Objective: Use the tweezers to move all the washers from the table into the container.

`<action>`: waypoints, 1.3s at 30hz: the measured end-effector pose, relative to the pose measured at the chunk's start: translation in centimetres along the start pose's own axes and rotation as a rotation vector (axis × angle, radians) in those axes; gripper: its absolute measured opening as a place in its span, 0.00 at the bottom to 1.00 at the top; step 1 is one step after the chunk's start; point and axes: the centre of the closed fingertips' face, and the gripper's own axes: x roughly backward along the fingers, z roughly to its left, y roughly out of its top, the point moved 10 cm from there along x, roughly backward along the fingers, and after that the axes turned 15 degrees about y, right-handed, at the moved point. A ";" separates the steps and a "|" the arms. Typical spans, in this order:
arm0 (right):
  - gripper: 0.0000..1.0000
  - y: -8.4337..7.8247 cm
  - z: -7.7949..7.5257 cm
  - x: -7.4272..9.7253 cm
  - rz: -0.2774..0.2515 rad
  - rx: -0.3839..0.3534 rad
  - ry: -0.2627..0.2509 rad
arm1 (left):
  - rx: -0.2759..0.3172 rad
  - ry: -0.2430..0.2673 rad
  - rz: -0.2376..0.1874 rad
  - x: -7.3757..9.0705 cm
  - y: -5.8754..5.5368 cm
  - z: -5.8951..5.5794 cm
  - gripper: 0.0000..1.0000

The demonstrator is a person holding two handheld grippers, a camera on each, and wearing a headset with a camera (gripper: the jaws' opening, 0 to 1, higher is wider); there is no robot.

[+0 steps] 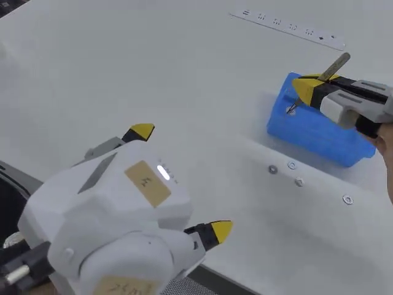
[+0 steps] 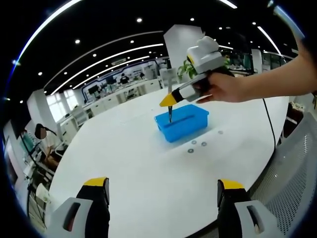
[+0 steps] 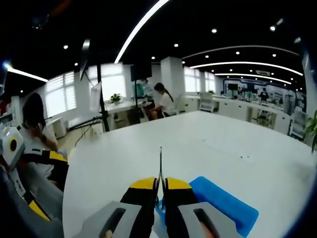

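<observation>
1. Presently four washers (image 1: pixel 272 169) lie on the tabletop (image 1: pixel 184 74) just beside the blue container (image 1: pixel 313 138), below the fingers of the right gripper (image 1: pixel 301 89) and well ahead of those of the left gripper (image 2: pixel 163 183).
2. Right fingers are clenched on the tweezers (image 1: pixel 336 64), whose tips point down inside the container; whether they carry a washer cannot be told.
3. Any release should probably come gently, tips well within the walls.
4. Outstretched, the right hand (image 2: pixel 225 88) pitches its gripper downward; the left one hovers low, fingers released and wide apart.
</observation>
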 end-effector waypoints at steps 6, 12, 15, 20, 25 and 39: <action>0.02 -1.2 -1.8 -0.7 0.021 -0.016 -0.033 | 0.002 0.004 0.011 -0.1 -0.1 0.1 0.91; 0.02 -2.4 -2.6 -1.5 0.040 -0.031 -0.055 | 0.006 0.007 0.026 -0.2 -0.2 0.1 0.93; 0.02 -2.9 -3.1 -2.0 0.033 -0.058 -0.063 | -0.002 0.005 0.025 -0.3 -0.2 0.0 0.93; 0.02 -3.8 -3.7 -2.8 0.045 -0.069 -0.089 | -0.008 0.006 0.028 -0.3 -0.2 0.0 0.92; 0.02 -4.3 -3.9 -3.1 0.043 -0.086 -0.109 | -0.021 0.001 0.048 -0.4 -0.4 -0.1 0.92; 0.03 -4.6 -3.9 -3.2 0.043 -0.098 -0.139 | -0.029 0.000 0.052 -0.3 -0.4 -0.1 0.91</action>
